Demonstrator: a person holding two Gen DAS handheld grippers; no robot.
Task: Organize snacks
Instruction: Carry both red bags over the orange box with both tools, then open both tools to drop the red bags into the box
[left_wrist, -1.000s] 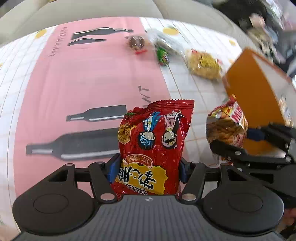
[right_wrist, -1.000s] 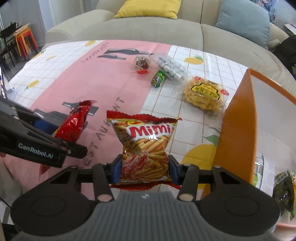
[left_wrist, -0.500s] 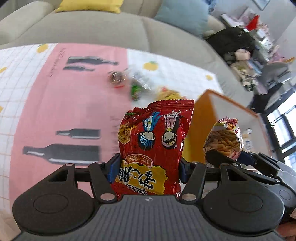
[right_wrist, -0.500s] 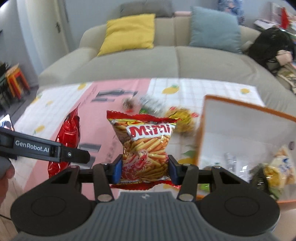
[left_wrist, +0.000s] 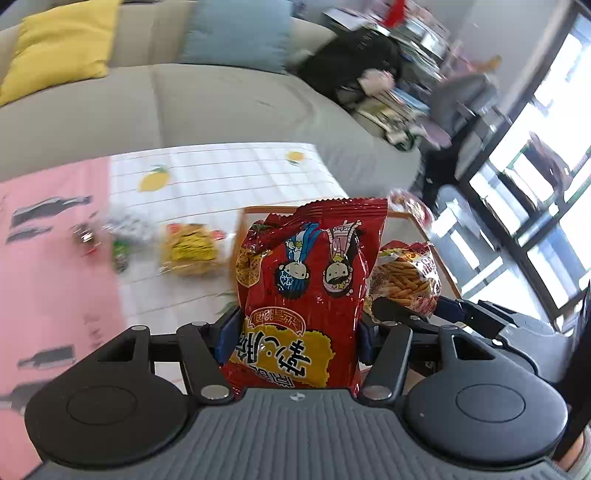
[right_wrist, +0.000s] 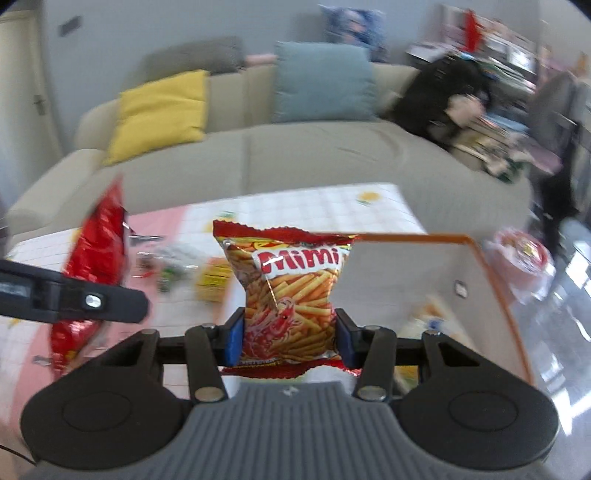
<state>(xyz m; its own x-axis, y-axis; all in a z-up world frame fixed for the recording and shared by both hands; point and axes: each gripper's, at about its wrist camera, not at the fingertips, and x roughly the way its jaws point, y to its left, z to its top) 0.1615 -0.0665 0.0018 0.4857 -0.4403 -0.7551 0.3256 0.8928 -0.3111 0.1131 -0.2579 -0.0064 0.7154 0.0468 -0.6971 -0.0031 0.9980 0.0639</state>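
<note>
My left gripper (left_wrist: 295, 338) is shut on a red snack bag with two cartoon faces (left_wrist: 306, 280), held upright above the table. My right gripper (right_wrist: 290, 338) is shut on a Mimi bag of shrimp sticks (right_wrist: 291, 295), also upright and raised. In the left wrist view the Mimi bag (left_wrist: 406, 275) hangs just right of the red bag, over the orange box (left_wrist: 243, 214). In the right wrist view the red bag (right_wrist: 98, 266) shows at the left in the other gripper, and the orange box (right_wrist: 491, 280) lies open behind and right of the Mimi bag.
On the checked tablecloth (left_wrist: 229, 173) lie a yellow snack bag (left_wrist: 190, 249), a small green packet (left_wrist: 120, 253) and other small wrapped snacks, blurred. A beige sofa (right_wrist: 314, 155) with yellow and blue cushions stands behind. Some packets lie inside the box (right_wrist: 424, 321).
Both grippers have risen and swung right toward the orange box, each keeping its bag. The view has tipped up, so the sofa and room now show.
</note>
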